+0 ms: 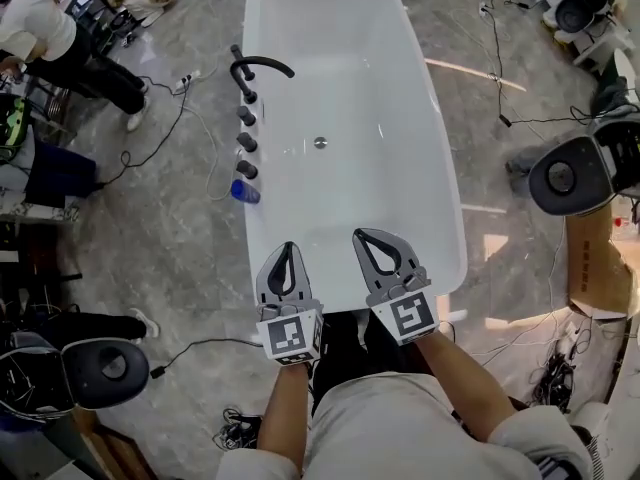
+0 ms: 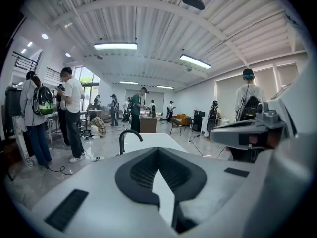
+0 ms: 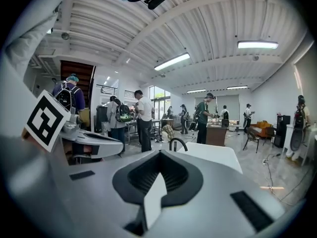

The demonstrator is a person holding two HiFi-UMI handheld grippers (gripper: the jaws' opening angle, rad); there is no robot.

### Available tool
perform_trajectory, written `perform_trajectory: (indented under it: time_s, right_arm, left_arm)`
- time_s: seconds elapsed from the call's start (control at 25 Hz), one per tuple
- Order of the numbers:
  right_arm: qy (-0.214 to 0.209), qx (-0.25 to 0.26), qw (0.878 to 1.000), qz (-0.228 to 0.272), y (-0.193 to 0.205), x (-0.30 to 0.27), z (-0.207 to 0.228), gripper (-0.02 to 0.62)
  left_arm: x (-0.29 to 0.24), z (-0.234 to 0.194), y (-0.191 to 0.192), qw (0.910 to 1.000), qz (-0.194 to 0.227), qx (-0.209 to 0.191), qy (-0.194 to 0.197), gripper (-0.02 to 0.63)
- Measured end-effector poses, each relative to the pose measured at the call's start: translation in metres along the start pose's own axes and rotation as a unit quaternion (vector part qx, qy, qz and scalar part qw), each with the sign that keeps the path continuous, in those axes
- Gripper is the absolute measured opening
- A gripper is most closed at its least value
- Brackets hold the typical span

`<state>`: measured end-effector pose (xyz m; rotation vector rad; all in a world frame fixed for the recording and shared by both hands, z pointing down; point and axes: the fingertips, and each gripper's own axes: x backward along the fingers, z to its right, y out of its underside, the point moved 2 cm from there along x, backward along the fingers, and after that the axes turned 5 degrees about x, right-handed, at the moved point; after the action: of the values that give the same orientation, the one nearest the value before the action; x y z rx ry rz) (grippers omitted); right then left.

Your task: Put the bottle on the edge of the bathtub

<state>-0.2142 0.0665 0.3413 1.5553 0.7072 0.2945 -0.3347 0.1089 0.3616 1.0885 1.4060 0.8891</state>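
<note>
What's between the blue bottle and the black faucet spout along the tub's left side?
In the head view, a row of black knobs lines the rim between the bottle and the faucet.

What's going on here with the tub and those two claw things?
A person stands at the near end of a white bathtub with a gripper in each hand. The left gripper and the right gripper are both shut and empty, side by side over the tub's near end. A blue bottle sits on the tub's left edge beside the knobs, so it looks already placed.
</note>
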Motion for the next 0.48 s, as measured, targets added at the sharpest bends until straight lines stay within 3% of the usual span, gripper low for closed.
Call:
perform_trajectory:
  time_s: [0.24,0.48]
  right_arm:
    - [0.028,0.024,0.998,0.040,-0.037,0.042,0.028,0.006]
    - [0.041,0.014,0.996,0.079,-0.072,0.077,0.042,0.006]
  left_arm:
    - [0.026,0.039,-0.048,0.9991,0.042,-0.009,0.004,0.011]
    - [0.040,0.062,-0.064,0.9984,0.048,-0.028,-0.001,0.011]
